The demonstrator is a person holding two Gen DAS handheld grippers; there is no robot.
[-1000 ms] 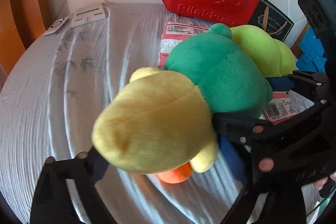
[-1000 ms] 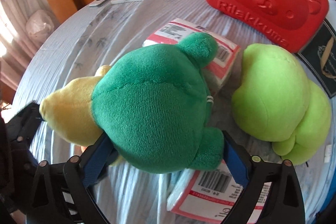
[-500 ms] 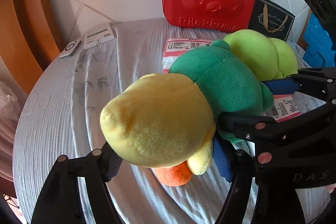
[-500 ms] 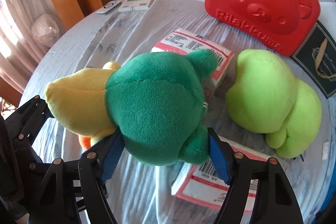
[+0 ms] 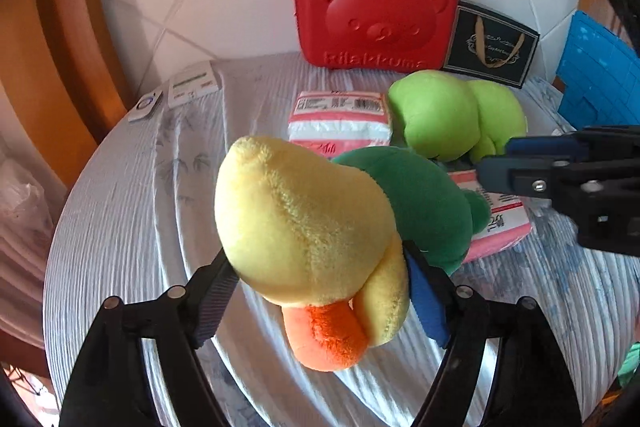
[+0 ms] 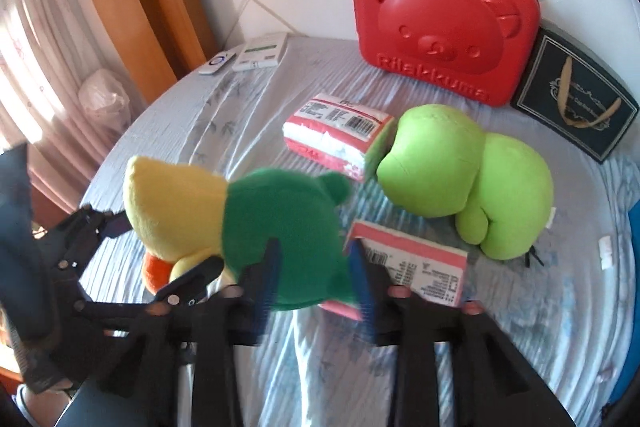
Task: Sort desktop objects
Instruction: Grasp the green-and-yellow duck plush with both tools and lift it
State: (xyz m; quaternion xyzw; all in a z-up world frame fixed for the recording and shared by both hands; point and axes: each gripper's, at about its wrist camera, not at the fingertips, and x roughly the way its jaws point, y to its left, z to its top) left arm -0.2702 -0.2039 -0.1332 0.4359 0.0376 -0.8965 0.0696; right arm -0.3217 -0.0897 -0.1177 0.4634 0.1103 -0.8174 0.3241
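A plush duck (image 5: 304,211) with a yellow head, orange beak and green body (image 6: 280,211) hangs above the table between both grippers. My left gripper (image 5: 320,295) has its blue pads pressed on the yellow head, though its jaws are opening slightly. My right gripper (image 6: 314,279) squeezes the green body, and its jaws are closing further. In the left wrist view the right gripper (image 5: 560,167) reaches in from the right. A light green plush (image 6: 460,163) lies on the table behind.
Two pink-and-white tissue packs (image 6: 336,135) (image 6: 416,263) lie on the cloth-covered round table (image 5: 120,207). A red bear case (image 6: 440,27) and a black gift bag (image 6: 576,99) stand against the back wall. Two remotes (image 5: 192,85) lie far left; a blue block (image 5: 596,87) sits right.
Both grippers have risen and drawn back, carrying the plush duck up off the table. The right jaws have narrowed into the green body.
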